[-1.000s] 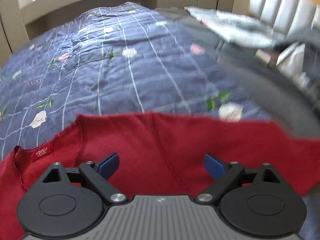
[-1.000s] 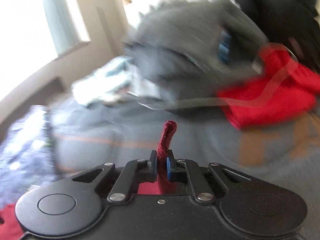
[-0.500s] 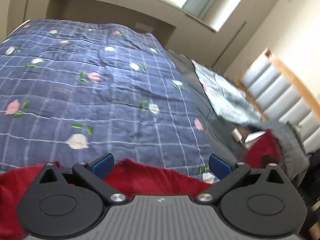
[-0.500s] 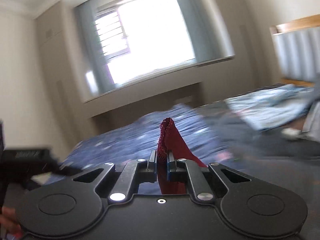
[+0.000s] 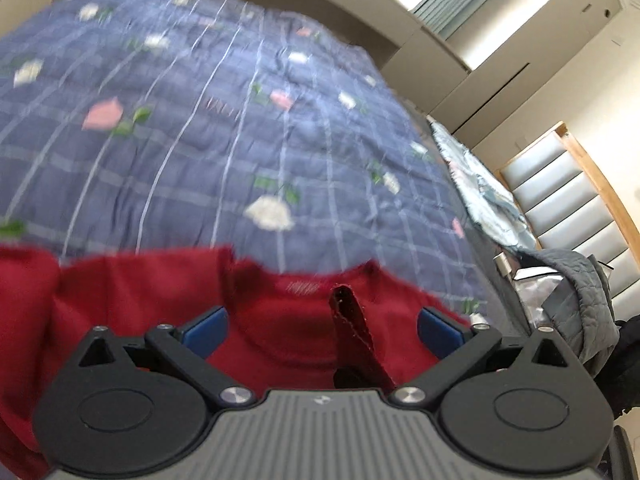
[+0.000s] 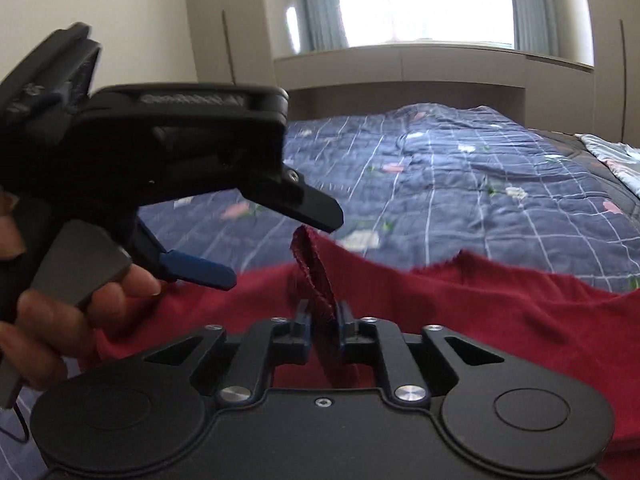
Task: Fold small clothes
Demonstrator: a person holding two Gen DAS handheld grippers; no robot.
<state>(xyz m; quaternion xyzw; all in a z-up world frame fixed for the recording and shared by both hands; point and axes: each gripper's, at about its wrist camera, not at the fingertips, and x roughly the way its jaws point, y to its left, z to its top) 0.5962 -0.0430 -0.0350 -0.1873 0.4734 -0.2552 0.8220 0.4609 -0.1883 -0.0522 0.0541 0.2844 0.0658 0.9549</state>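
- Left gripper (image 5: 320, 328): jaws spread wide, blue pads (image 5: 206, 330) well apart, nothing pinched. Hangs over the neckline end of the red garment (image 5: 132, 292). Seen also from the R wrist cam, upper left, held by a hand (image 6: 60, 304), fingers wrapped on its grey trigger.
- Right gripper (image 6: 322, 322): jaws have just been opening, gap narrow, w/ a dark red fabric strip (image 6: 316, 276) standing upright between the pads. Pads look slightly clear of the cloth on both sides; grip looks let go, though view is tight.
- Red garment: small knit top, lies spread on the near edge of the bed, across the bottom of both views. Neckline w/ a red label (image 5: 298, 287), blurred, print unreadable. Raw-looking upper edge visible in R view, w/ a small raised peak right of ctr.
- Fabric strip: same red, folded edge w/ stitching, sticks up between the L jaws in the L view, off-ctr to the right, touching neither pad there.
- Quilt (image 5: 224, 132): navy, pale grid lines, pink/white flowers, covers the bed beyond the garment.
- Pale blue patterned blanket (image 5: 484, 196): right side of bed.
- Grey quilted cloth (image 5: 580, 304): far right, bunched.
- Headboard (image 5: 568, 208): padded grey panels, wood frame.
- Window (image 6: 432, 0): bright, w/ blue-grey curtains (image 6: 320, 4), beyond the foot of the bed.
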